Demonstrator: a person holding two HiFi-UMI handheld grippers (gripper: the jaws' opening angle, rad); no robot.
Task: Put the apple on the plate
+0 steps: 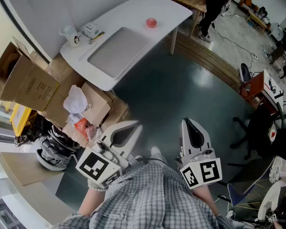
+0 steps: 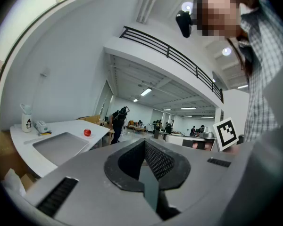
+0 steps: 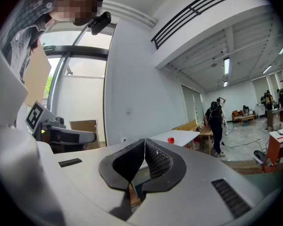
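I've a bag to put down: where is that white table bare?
Bare: the grey mat in the middle, and the end of the white table beyond the apple. Crowded: the corner with the mug and small box.

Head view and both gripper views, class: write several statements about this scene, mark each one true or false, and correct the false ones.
1. The apple lies on the white table. True.
2. The left gripper holds the apple. False: its jaws are together with nothing between them, far from the table.
3. A grey mat lies on the table. True.
4. The right gripper has its jaws wide apart. False: they are together and hold nothing.
5. The cardboard boxes are stacked on top of the table. False: they stand on the floor beside it.
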